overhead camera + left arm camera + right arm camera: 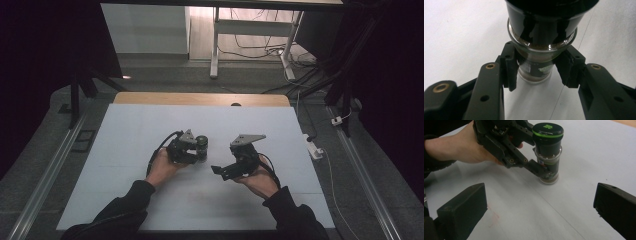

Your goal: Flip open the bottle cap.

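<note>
A small glass jar (548, 155) with dark contents and a black, green-ringed lid was seen upright on the white table (125, 150), clamped at its lower body by the left gripper (535, 68). The right gripper (539, 207) was held wide open, empty, near it.

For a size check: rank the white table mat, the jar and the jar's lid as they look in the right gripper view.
1. White table mat, the largest.
2. Jar, standing upright in the left gripper.
3. Lid, black with a green band, smallest, being only the jar's top.
</note>
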Motion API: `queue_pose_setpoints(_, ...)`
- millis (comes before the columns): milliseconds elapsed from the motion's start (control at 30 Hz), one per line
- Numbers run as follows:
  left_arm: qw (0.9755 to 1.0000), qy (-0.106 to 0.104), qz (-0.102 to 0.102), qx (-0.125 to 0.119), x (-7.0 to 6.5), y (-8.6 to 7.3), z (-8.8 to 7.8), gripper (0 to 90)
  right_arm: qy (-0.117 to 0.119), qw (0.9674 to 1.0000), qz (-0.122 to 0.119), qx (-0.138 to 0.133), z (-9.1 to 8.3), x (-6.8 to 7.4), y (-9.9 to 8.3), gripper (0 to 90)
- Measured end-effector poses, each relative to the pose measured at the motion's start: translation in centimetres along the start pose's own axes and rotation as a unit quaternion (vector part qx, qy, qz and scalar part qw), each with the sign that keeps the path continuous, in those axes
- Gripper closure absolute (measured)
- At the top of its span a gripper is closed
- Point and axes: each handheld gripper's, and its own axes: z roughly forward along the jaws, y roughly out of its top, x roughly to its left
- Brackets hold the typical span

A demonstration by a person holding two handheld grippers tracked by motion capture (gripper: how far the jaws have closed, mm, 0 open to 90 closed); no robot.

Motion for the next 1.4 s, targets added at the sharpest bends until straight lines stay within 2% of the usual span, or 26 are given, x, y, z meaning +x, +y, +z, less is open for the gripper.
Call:
queue_pose_setpoints(267, 1.0, 0.001, 0.0, 0.001, 0.0, 0.0, 0.0, 54.0, 0.001, 1.0, -0.007, 0.006, 1.5, 0.1, 0.7, 0.0)
queue_pose_setpoints(400, 1.0, 0.001, 0.0, 0.002, 0.0, 0.0, 0.0, 54.0, -0.001, 0.9999, -0.014, 0.002, 1.9, -0.1, 1.0, 6.9)
queue_pose_setpoints(633, 1.0, 0.002, 0.0, 0.002, 0.0, 0.0, 0.0, 54.0, 0.004, 0.9997, -0.024, -0.001, 2.2, -0.3, 1.6, 39.3)
queue_pose_setpoints(667, 1.0, 0.002, 0.0, 0.002, 0.0, 0.0, 0.0, 54.0, 0.007, 0.9996, -0.026, 0.0, 2.3, -0.3, 1.7, 45.1)
queue_pose_setpoints(700, 1.0, 0.002, 0.0, 0.002, 0.0, 0.0, 0.0, 54.0, 0.017, 0.9996, -0.022, 0.0, 2.5, -0.5, 1.9, 54.7)
queue_pose_setpoints(733, 1.0, 0.002, 0.0, 0.002, 0.0, 0.0, 0.0, 54.0, 0.022, 0.9996, -0.019, 0.002, 2.6, -0.5, 2.0, 59.4)
queue_pose_setpoints(767, 1.0, 0.002, 0.0, 0.002, 0.0, 0.0, 0.0, 54.0, 0.022, 0.9996, -0.019, 0.002, 2.6, -0.5, 2.0, 59.4)
queue_pose_setpoints(1033, 1.0, 0.002, -0.001, 0.003, -0.1, 0.0, 0.0, 54.0, 0.033, 0.9993, -0.017, 0.005, 3.8, -0.8, 2.5, 88.4)
queue_pose_setpoints(1400, 1.0, 0.002, -0.002, 0.003, -0.1, 0.0, 0.0, 54.0, 0.025, 0.9994, -0.02, 0.014, 5.1, -0.8, 2.8, 89.3)
